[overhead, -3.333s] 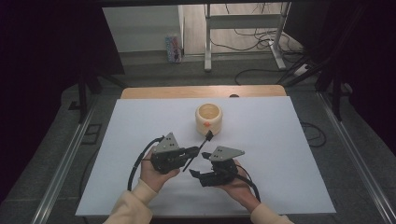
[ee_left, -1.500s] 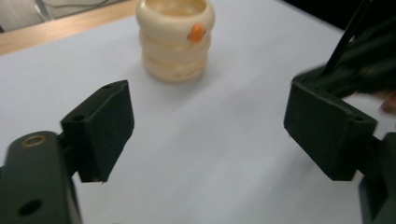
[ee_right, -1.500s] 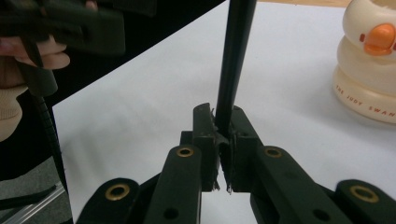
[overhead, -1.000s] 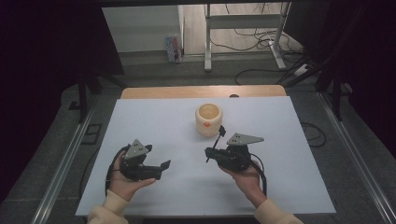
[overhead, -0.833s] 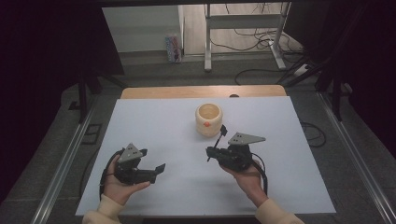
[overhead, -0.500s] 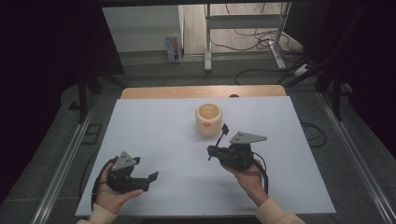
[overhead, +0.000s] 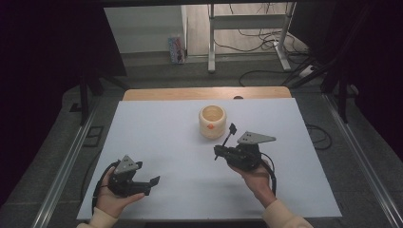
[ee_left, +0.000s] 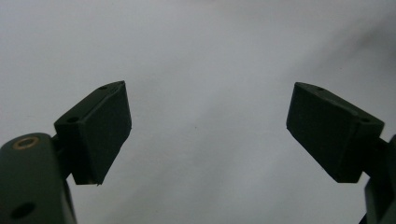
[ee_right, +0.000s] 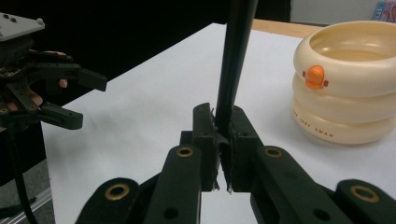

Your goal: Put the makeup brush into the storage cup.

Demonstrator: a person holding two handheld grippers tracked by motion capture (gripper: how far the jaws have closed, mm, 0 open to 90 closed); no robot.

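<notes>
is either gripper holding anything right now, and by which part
The right gripper clamps a thin black stick by its lower end. The left gripper is open and holds nothing.

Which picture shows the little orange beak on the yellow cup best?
The right gripper view: the orange beak on the cream cup looks big and sharp there. In the high view it is a tiny orange dot.

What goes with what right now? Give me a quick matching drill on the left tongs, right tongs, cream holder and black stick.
Things:
1. left tongs
2. right tongs
3. cream holder
4. black stick

States:
A. stands on the white table, orange beak on its side
B. open, nothing between them
C. pinched upright
D. shut on the stick

Pairs: 1-B, 2-D, 3-A, 4-C
</notes>
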